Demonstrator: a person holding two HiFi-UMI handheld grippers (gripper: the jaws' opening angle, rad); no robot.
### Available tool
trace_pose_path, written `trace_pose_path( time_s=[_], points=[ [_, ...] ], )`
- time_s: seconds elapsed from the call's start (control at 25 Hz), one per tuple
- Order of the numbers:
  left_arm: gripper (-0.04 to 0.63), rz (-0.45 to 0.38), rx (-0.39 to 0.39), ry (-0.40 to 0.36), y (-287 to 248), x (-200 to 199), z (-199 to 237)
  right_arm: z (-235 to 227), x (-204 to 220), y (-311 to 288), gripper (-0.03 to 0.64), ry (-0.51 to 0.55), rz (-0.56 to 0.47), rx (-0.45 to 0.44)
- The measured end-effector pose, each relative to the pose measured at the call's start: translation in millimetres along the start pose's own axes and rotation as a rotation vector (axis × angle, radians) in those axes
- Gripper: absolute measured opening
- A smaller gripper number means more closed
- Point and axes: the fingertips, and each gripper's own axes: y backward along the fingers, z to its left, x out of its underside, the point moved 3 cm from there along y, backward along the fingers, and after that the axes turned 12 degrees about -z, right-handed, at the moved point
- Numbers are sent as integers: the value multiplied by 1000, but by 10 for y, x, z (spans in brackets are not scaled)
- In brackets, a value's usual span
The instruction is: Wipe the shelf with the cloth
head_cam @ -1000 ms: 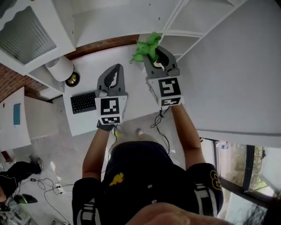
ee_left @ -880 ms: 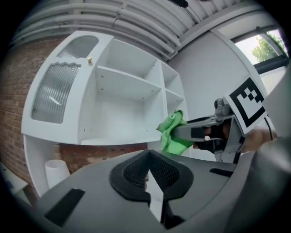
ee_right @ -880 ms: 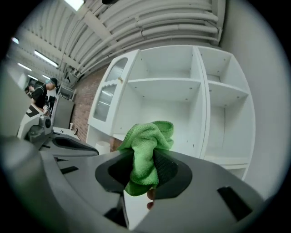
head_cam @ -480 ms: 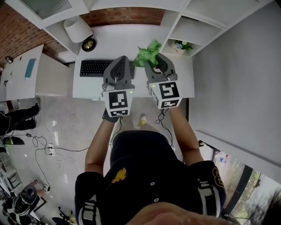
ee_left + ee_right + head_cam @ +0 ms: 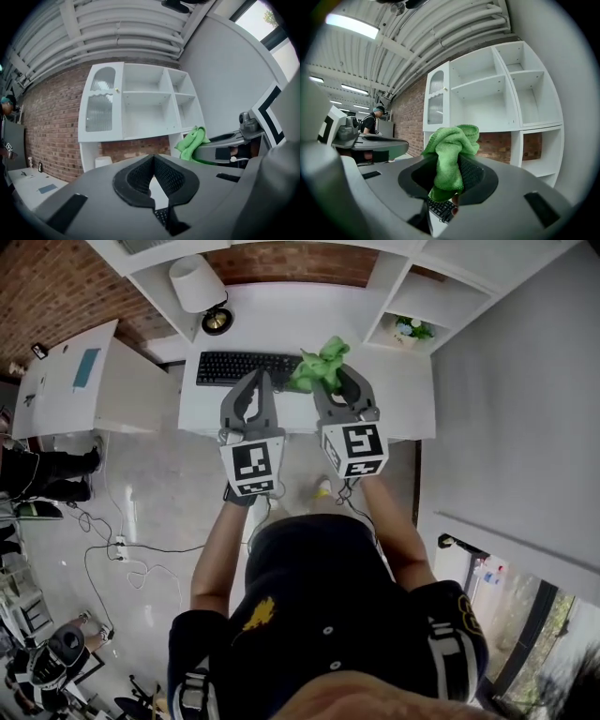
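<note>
Cloth (image 5: 320,364) first: the green bundle is pinched in my right claw (image 5: 330,382), bunched over the tips at top centre of the head view. In the right gripper view its lower fold is clamped between the dark pads and the rest bulges up above them in the middle of the frame. My left claw (image 5: 255,381) hangs just beside it, to its left in the head view. Its tips are pressed together with nothing between them, and the left gripper view shows the same.

The white shelf (image 5: 140,101) fills the upper centre of the left gripper view, set against a brick wall (image 5: 51,126), with open compartments and a ribbed glass door (image 5: 101,105) at its left. The cloth is held in the air, well apart from it and touching no board. At the upper right of the head view, one low compartment holds a small potted plant (image 5: 412,329). The white bench (image 5: 281,310) under the claws carries a black keyboard (image 5: 246,367), and a white lamp (image 5: 197,282) stands near its upper left corner.
</note>
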Motion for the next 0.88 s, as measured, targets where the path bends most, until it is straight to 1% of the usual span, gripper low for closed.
trace_pose_path(
  time_s=[0.08, 0.16, 0.32, 0.4, 0.52, 0.72, 0.88],
  points=[
    [9, -9, 23, 9, 133, 34, 142, 245, -16, -4, 94, 28, -9, 15],
    [9, -11, 38, 18, 317, 89, 249, 510, 26, 47, 94, 50, 4, 23],
    [9, -35, 62, 9, 627, 66, 425, 949, 33, 124, 94, 72, 2, 30],
    [9, -33, 78, 16, 789, 108, 483, 1144, 25, 222, 94, 82, -6, 38],
    [9, -21, 89, 35, 986, 192, 568, 1416, 54, 361, 94, 99, -5, 25],
    [9, -22, 105, 51, 1222, 195, 547, 1572, 78, 528, 94, 75, -7, 48],
    [9, -31, 101, 42, 1320, 116, 606, 1677, -8, 543, 94, 92, -26, 50]
  ],
)
